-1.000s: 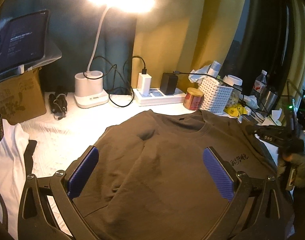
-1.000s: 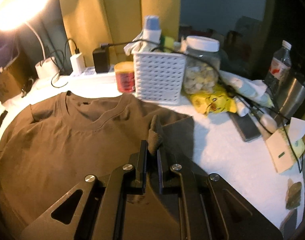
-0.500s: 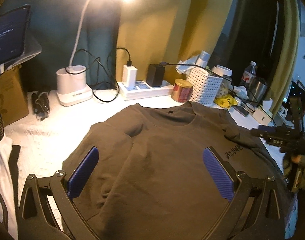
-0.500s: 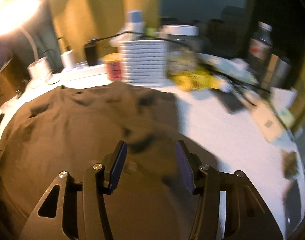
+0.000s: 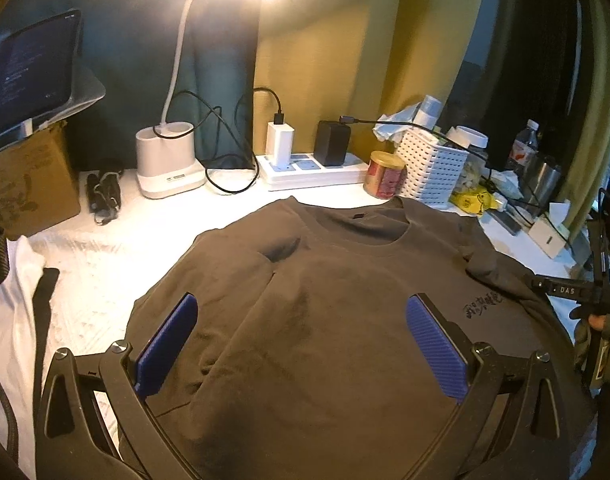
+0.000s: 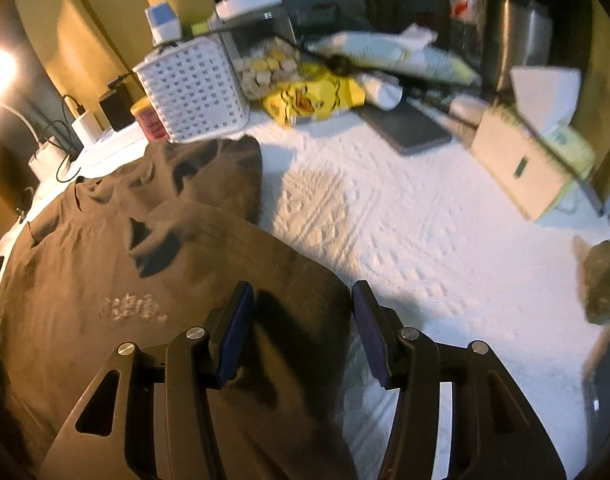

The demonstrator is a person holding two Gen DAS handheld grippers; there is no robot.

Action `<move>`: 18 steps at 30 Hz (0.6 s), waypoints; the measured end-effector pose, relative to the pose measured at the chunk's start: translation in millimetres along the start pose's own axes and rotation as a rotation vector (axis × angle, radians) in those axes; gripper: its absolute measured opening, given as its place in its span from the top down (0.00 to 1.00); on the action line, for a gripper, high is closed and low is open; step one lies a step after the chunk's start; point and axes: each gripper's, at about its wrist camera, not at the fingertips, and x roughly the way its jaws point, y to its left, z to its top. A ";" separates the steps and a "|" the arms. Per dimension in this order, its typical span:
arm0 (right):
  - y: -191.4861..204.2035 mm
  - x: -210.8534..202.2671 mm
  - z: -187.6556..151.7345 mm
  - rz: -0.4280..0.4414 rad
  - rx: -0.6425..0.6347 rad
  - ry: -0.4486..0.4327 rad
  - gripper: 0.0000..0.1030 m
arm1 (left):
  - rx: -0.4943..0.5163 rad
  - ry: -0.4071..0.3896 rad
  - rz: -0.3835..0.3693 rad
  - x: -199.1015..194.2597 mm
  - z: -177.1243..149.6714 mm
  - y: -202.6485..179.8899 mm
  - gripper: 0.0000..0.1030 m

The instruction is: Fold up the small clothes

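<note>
The brown cotton T-shirt (image 5: 345, 320) lies spread on the white textured tablecloth (image 6: 405, 220), both sleeves folded inward, body folds remaining, while left gripper (image 5: 301, 344) and right gripper (image 6: 301, 332) hover released, holding nothing.

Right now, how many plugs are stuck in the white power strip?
2. A white charger stands at the left end of the power strip, and a black adapter sits beside it, toward the middle. None seems hidden.
</note>
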 end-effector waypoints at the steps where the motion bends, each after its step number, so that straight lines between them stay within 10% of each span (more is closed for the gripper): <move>1: 1.5 -0.8 -0.1 0.012 -0.016 -0.013 0.52 | 0.004 0.001 0.007 -0.6 0.4 -2.1 0.01; 4: 9.1 -5.3 1.5 0.056 -0.050 -0.036 0.92 | 0.016 0.001 0.023 -4.0 1.7 -6.9 0.01; 18: 82.7 -67.6 -32.4 0.059 -0.366 -0.151 0.92 | 0.017 -0.039 0.018 -41.0 -8.4 -12.9 0.01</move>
